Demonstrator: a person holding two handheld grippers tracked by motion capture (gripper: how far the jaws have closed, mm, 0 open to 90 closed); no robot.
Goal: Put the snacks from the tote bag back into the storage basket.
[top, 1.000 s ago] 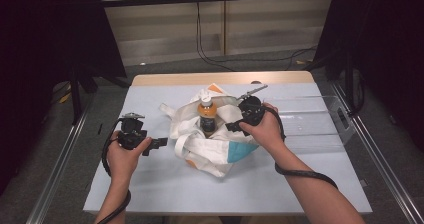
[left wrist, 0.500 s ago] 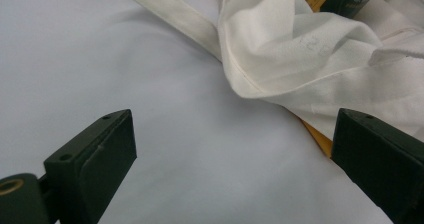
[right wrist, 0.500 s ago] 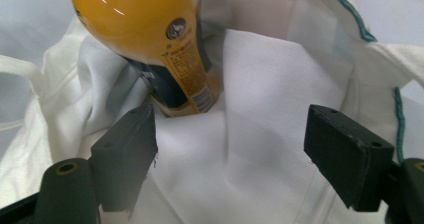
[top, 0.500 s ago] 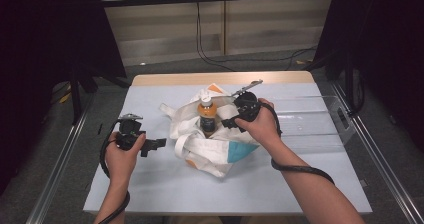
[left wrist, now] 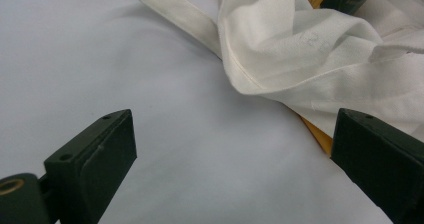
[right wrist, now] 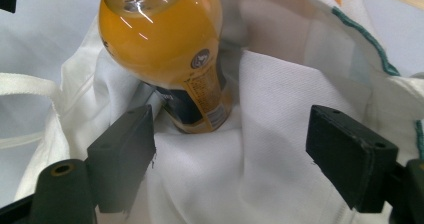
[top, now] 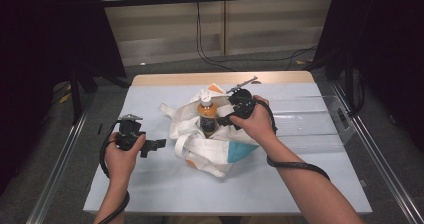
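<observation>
A white cloth tote bag (top: 210, 151) lies crumpled in the middle of the pale blue table (top: 150, 184). A bottle of orange drink (top: 207, 115) with a white cap stands in its opening. My right gripper (top: 223, 120) sits just right of the bottle, jaws open. In the right gripper view the bottle (right wrist: 165, 39) stands ahead of the open right gripper (right wrist: 230, 129), over the bag's cloth (right wrist: 280, 109), with nothing between the pads. My left gripper (top: 156, 145) rests left of the bag, open. Its view has the left gripper (left wrist: 235, 134) over bare table, with bag folds (left wrist: 300, 59) just beyond.
A clear plastic tray (top: 310, 124) lies on the table's right side, past my right hand. The bag's strap (left wrist: 175, 14) trails onto the table at the left. Metal rails run along both sides of the table. A cable loops from each gripper.
My right gripper has edged slightly left, closer to the bottle. The left hand has stayed where it was.
</observation>
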